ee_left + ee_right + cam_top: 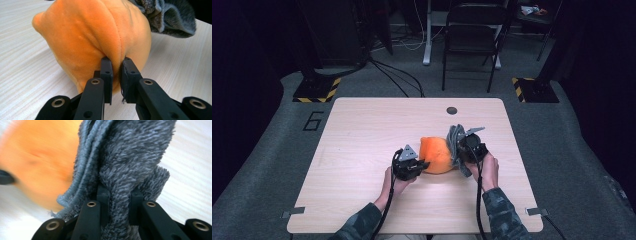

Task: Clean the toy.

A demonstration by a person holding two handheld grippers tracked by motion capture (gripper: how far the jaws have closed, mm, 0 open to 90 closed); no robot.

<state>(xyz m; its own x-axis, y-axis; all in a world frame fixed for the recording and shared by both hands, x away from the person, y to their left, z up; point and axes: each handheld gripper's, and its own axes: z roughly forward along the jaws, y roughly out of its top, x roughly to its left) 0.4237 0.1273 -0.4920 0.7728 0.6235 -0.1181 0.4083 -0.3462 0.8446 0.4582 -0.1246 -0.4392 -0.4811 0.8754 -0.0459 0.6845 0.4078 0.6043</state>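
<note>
At the frame's middle on the worktop (362, 130), my left tongs (116, 66) pinch the orange cushion (95, 37) while my right tongs (117, 192) clamp the grey towel (130, 157), both grasped, separating them apparently unfinished.

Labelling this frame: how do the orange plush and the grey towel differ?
The orange plush is smooth, short-piled and bulging; the grey towel is shaggy, thin and bunched in folds. The plush rests on the table, pinched by the left gripper; the towel stands bunched up in the right gripper. Shared: both are soft, both clamped, touching each other.
</note>
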